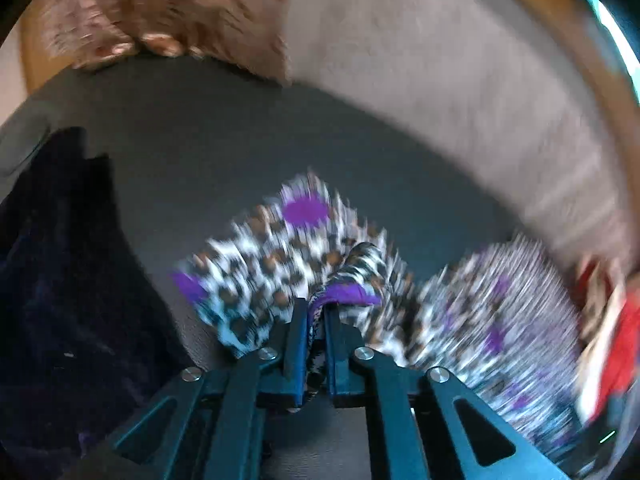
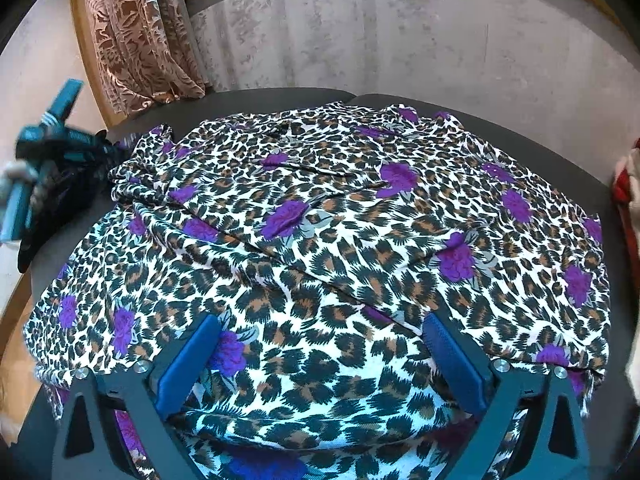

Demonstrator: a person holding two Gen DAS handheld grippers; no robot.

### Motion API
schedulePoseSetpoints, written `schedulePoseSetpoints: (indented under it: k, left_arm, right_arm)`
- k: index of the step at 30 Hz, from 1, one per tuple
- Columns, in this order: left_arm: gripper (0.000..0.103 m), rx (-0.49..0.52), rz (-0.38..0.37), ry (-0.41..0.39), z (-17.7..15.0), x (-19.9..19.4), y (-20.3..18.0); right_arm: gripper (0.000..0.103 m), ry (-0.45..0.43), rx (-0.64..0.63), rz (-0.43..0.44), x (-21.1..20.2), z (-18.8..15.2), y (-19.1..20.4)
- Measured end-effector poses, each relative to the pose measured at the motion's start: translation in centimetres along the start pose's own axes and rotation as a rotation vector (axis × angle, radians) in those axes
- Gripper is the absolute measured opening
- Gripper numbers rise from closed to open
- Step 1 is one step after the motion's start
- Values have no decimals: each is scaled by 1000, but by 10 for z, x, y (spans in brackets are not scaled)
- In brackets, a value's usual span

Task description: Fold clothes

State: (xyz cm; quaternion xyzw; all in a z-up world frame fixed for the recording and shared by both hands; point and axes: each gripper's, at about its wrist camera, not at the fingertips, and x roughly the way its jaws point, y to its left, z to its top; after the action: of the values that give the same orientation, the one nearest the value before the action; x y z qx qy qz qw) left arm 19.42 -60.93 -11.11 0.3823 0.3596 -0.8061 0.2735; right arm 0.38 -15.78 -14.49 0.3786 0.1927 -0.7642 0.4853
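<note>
A leopard-print garment with purple flowers (image 2: pixel 328 240) lies spread over the dark grey table (image 2: pixel 280 96). My right gripper (image 2: pixel 320 332) is open, its blue fingers (image 2: pixel 452 360) wide apart just above the near part of the garment. My left gripper (image 1: pixel 316 312) is shut on a purple-edged fold of the same garment (image 1: pixel 280 256); the left wrist view is blurred by motion. The left gripper also shows at the left edge of the right wrist view (image 2: pixel 44 152).
A dark navy garment (image 1: pixel 60 300) lies at the table's left side. Red and white cloth (image 2: pixel 628 192) lies at the right edge. A patterned curtain (image 2: pixel 136 32) and a grey wall (image 2: pixel 400 28) stand behind the table.
</note>
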Motion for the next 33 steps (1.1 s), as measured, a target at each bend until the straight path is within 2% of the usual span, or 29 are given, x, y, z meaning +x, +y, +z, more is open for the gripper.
schedulePoseSetpoints:
  k: [2, 4, 8, 13, 16, 19, 20, 24, 28, 30, 33]
  left_arm:
    - [5, -114, -124, -59, 12, -29, 13]
    - [5, -164, -208, -108, 21, -53, 14]
    - [5, -208, -378, -197, 35, -101, -6]
    - [5, -229, -566, -338, 58, -168, -52]
    - [5, -183, -628, -441, 70, -218, -79]
    - [5, -113, -648, -458, 79, -247, -107]
    - [5, -92, -646, -455, 81, -250, -115]
    - [5, -42, -734, -420, 74, -251, -156]
    - [5, 42, -780, -310, 59, -216, -212]
    - [5, 74, -774, -252, 38, -194, -236]
    - [5, 46, -777, -172, 3, -161, -240]
  right_arm:
    - [103, -2, 1, 2, 0, 0, 0]
    - [103, -2, 2, 2, 0, -1, 0]
    - [103, -5, 4, 5, -1, -1, -1]
    - [103, -9, 10, 6, 0, -1, -1]
    - [103, -14, 19, 11, -1, -1, -2]
    - [103, -18, 24, 17, -1, -1, -3]
    - [103, -19, 25, 18, -1, -1, -3]
    - [103, -27, 34, 26, -1, -1, -4]
    - [103, -33, 47, 40, -3, -2, -6]
    - [103, -44, 65, 59, -4, -2, -10]
    - [103, -58, 94, 91, -6, -2, -15]
